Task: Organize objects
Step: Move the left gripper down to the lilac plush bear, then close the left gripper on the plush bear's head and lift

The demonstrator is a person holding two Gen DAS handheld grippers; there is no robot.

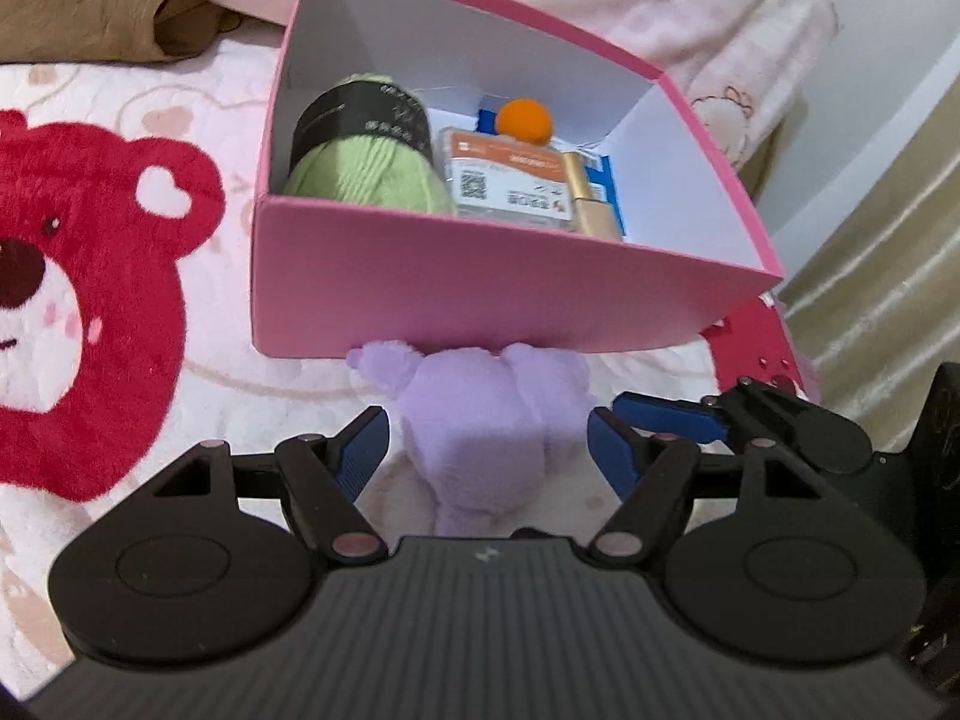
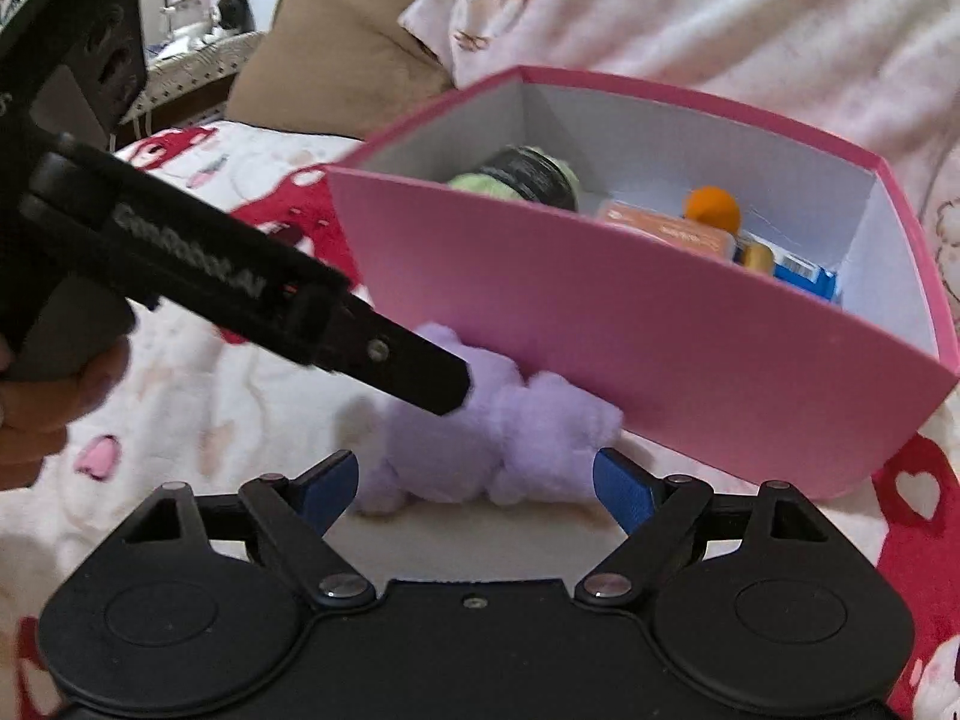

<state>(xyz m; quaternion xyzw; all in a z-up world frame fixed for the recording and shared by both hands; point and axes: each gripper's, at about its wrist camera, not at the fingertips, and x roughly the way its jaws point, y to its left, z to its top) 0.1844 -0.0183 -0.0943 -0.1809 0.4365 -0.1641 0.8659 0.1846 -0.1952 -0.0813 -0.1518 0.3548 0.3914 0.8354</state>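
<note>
A purple plush toy (image 1: 480,420) lies on the bed against the near wall of a pink box (image 1: 468,288). My left gripper (image 1: 487,450) is open, its blue pads on either side of the plush. My right gripper (image 2: 474,489) is open too, with the plush (image 2: 480,450) between its pads; one right finger shows in the left wrist view (image 1: 666,417). The box (image 2: 630,324) holds green yarn (image 1: 360,168), an orange ball (image 1: 523,119), a clear labelled case (image 1: 510,180), a gold item (image 1: 591,198) and a blue packet (image 2: 804,279).
The bed has a pink blanket with a red bear print (image 1: 90,276). A brown pillow (image 2: 336,42) and a pink quilt (image 2: 720,18) lie behind the box. A beige curtain (image 1: 888,276) hangs at the right. The left gripper's body (image 2: 252,288) crosses the right wrist view.
</note>
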